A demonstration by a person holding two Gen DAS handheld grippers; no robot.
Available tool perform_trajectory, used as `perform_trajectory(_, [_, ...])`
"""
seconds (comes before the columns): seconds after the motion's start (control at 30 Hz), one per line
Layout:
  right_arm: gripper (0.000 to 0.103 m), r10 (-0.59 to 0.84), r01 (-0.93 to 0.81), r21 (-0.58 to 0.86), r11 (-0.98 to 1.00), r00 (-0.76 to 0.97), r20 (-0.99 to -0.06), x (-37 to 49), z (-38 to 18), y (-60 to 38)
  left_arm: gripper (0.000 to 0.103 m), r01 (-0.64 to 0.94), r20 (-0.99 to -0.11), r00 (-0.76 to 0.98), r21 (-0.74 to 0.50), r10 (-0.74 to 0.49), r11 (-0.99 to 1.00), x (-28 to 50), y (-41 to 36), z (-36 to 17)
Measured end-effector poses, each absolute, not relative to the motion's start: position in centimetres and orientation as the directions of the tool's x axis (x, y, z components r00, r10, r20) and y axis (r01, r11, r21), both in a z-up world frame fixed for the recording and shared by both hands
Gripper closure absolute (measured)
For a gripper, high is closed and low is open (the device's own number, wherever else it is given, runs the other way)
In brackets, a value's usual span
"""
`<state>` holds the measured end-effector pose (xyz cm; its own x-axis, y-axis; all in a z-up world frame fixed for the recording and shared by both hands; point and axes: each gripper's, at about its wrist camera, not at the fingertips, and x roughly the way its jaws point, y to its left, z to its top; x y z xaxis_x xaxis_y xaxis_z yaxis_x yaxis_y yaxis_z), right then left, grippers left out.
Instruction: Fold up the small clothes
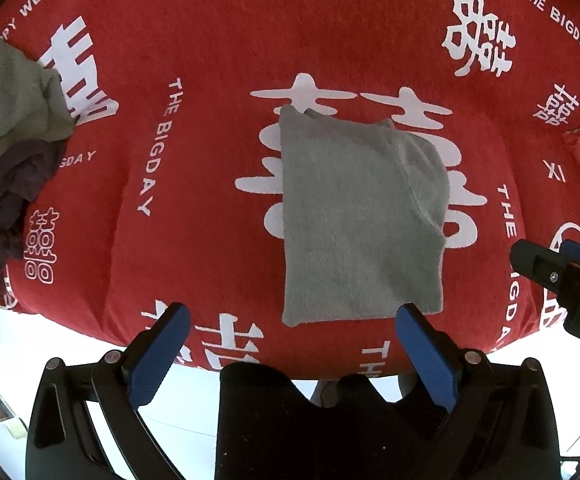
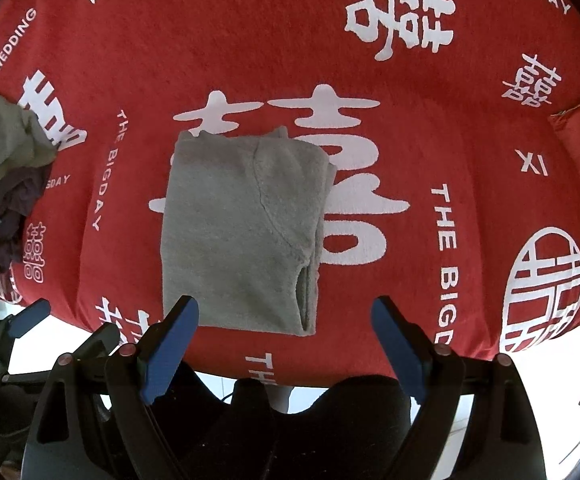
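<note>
A folded grey garment (image 1: 354, 216) lies mid-way on the red printed cloth (image 1: 209, 40) as the left gripper (image 1: 293, 320) and right gripper (image 2: 285, 314) hover with fingers spread, empty; a careless pinch could catch one layer and undo the fold.

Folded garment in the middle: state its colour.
The folded garment is plain grey, clearest in the right wrist view.
</note>
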<state>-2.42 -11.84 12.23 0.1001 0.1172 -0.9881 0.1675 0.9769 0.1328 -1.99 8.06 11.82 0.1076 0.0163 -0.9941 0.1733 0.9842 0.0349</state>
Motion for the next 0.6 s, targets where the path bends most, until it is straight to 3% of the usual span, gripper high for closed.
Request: perform_trajectory(0.6, [0.013, 0.114, 0.166, 0.129, 0.978, 0.1, -0.988, -2.32, 12.39, -11.45, 0.0, 0.162, -0.992, 0.126, 0.041, 0.021, 0.986, -1.62, 8.28, 12.2])
